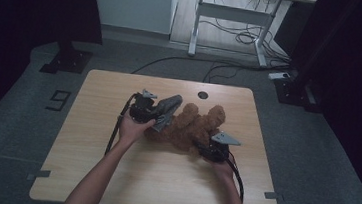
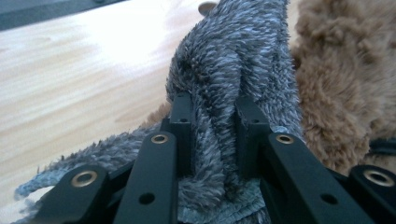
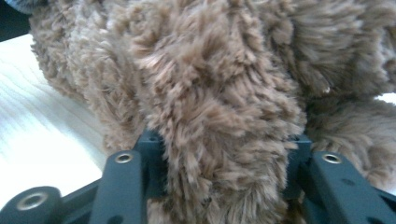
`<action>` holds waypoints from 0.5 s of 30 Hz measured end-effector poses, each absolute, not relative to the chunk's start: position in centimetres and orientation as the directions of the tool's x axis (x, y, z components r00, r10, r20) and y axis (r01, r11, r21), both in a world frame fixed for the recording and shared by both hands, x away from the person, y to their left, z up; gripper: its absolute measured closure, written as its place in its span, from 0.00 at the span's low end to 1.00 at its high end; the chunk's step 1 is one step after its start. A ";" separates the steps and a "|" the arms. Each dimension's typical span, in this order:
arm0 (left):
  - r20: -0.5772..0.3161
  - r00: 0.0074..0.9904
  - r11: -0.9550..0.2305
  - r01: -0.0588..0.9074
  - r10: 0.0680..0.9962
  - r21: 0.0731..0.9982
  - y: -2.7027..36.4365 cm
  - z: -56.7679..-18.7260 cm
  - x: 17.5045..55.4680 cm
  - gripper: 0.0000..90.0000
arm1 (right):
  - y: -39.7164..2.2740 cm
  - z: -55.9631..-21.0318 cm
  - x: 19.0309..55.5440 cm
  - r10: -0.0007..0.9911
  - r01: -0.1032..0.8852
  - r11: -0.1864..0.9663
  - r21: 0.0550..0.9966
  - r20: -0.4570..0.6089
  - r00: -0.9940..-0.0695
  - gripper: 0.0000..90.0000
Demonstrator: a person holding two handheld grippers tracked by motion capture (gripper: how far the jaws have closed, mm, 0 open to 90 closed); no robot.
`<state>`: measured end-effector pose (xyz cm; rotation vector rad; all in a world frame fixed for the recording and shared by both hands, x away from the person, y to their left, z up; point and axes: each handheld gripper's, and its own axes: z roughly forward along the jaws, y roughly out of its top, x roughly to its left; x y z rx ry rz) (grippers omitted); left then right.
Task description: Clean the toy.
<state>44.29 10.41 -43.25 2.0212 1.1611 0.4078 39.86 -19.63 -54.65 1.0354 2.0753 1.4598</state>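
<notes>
Dim room, dark floor with cables and a desk frame at the back; a light wooden tabletop carries a brown plush toy lying near the middle, long axis running from the near left up toward the far right. A grey fuzzy cloth sits at the toy's left end, touching it, lifted off the wood. Left hand-held gripper is clamped on a bunched fold of that grey cloth; in the left gripper view the fold is pinched tight between the jaws, the brown toy just to its right. Right hand-held gripper comes in at the toy's near right side, jaws standing either side of a thick brown limb; pads look to be pressing the fur, so a grip, fairly wide. Likely next: the cloth goes over or off the toy, so the left hand leads and the right pins the toy.
</notes>
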 end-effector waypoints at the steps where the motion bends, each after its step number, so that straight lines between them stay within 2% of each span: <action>1: -0.088 0.541 -0.312 0.602 0.836 0.735 10.5 -43.4 43.9 0.81 | -19.6 -54.6 39.7 0.759 0.347 0.181 0.920 0.093 -0.644 0.53; 4: -0.078 0.549 -0.327 0.599 0.832 0.731 10.6 -43.7 43.4 0.81 | -19.5 -54.4 39.5 0.759 0.352 0.189 0.917 0.092 -0.645 0.49; 7: -0.076 0.558 -0.333 0.593 0.827 0.733 10.9 -43.9 42.5 0.81 | -19.9 -54.0 38.9 0.737 0.394 0.196 0.898 0.130 -0.663 0.38; 10: -0.089 0.563 -0.321 0.586 0.822 0.744 11.4 -44.4 41.5 0.82 | -20.5 -53.6 38.5 0.720 0.411 0.188 0.892 0.159 -0.676 0.35; 15: -0.116 0.574 -0.292 0.568 0.810 0.770 12.6 -45.4 39.4 0.82 | -22.5 -52.0 36.7 0.692 0.365 0.089 0.927 0.206 -0.692 0.33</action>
